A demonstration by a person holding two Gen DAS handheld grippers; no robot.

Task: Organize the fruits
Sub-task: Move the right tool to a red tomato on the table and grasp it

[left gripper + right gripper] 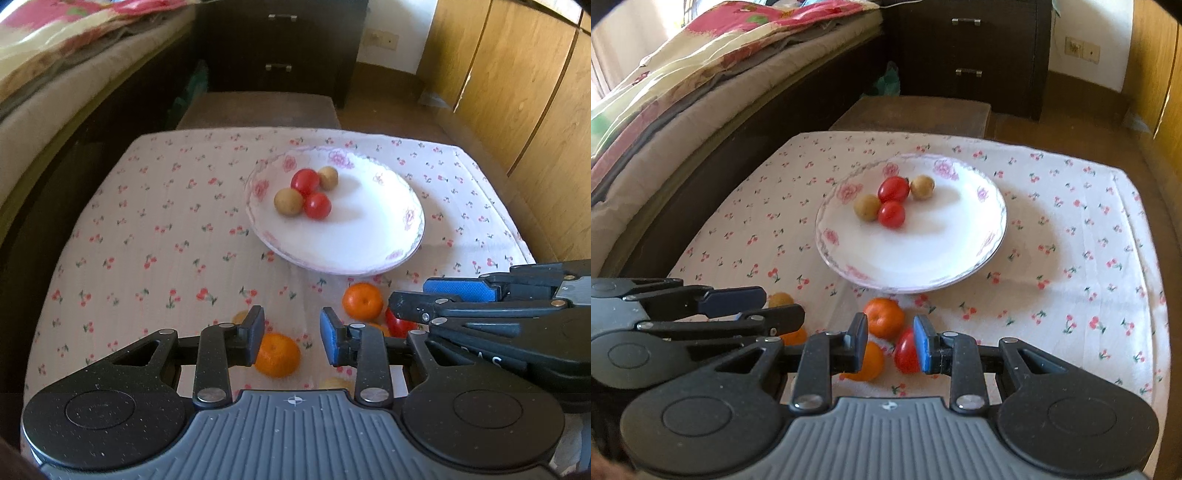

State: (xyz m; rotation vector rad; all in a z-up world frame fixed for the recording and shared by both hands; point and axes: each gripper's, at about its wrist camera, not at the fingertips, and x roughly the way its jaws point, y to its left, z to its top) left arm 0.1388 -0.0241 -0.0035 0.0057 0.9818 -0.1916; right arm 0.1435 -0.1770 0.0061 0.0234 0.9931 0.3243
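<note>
A white flowered plate [369,236] [923,258] on the cherry-print cloth holds two red tomatoes [305,181] [894,189] and two tan round fruits [288,201] [867,208]. In front of it lie loose fruits. My left gripper [292,332] is open, with an orange [279,354] beside its left finger. Another orange [362,301] [885,317] lies near the plate. My right gripper [891,341] is open above a red tomato [907,352] and an orange [868,363]. The right gripper also shows in the left wrist view [424,299]. A tan fruit [780,300] lies by the left gripper [775,310].
A bed [683,92] with bedding runs along the left of the table. A dark drawer cabinet [967,48] and a low wooden stool [912,112] stand behind the table. Wooden wardrobe doors [517,74] are at the right.
</note>
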